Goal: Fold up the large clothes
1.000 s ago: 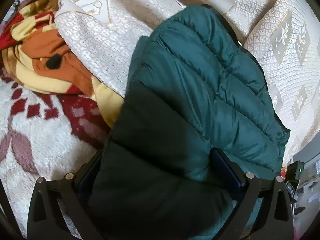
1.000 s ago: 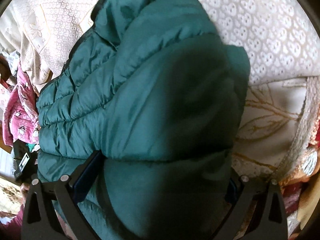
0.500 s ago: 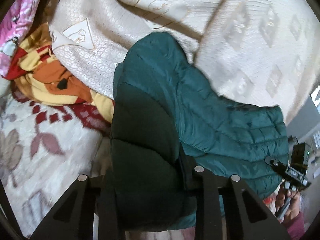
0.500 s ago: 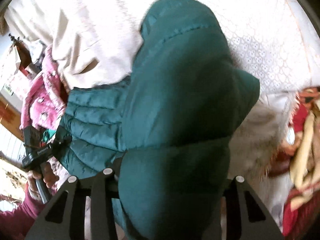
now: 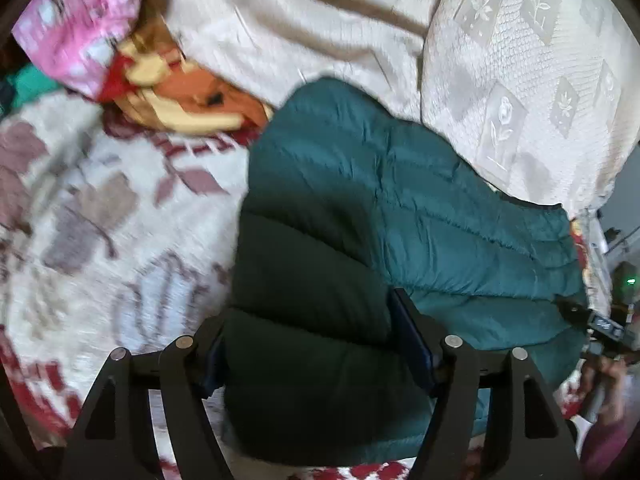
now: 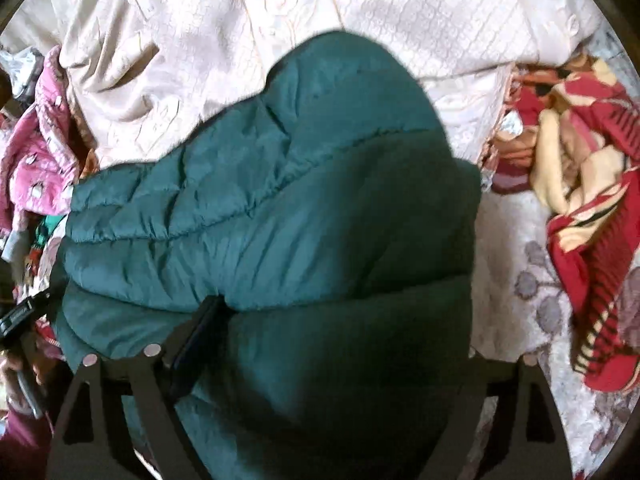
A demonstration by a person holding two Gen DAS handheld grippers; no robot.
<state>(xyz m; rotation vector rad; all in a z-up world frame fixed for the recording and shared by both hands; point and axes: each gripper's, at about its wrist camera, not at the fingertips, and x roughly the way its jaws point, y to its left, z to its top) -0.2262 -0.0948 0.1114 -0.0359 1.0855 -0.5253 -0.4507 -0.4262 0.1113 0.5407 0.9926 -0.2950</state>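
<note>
A dark green quilted puffer jacket hangs in a thick fold over the bed and fills the lower middle of both wrist views. My left gripper has a bulky fold of it between its fingers. The blue pads press on both sides while the jaws are opening. My right gripper grips the other end of the jacket. Its left finger digs into the quilting, its right finger is mostly hidden by fabric, and its jaws are opening too.
A cream lace bedspread and a matching pillow lie behind the jacket. A white blanket with red-brown leaves covers the near bed. A red, yellow and orange blanket and a pink garment are heaped at the sides. A person's hand shows at the right edge.
Both grippers have risen and drawn back from the cream bedspread with the jacket, so more leaf-patterned blanket shows. Their jaws narrowed on the fabric half a second ago and stand wider now.
</note>
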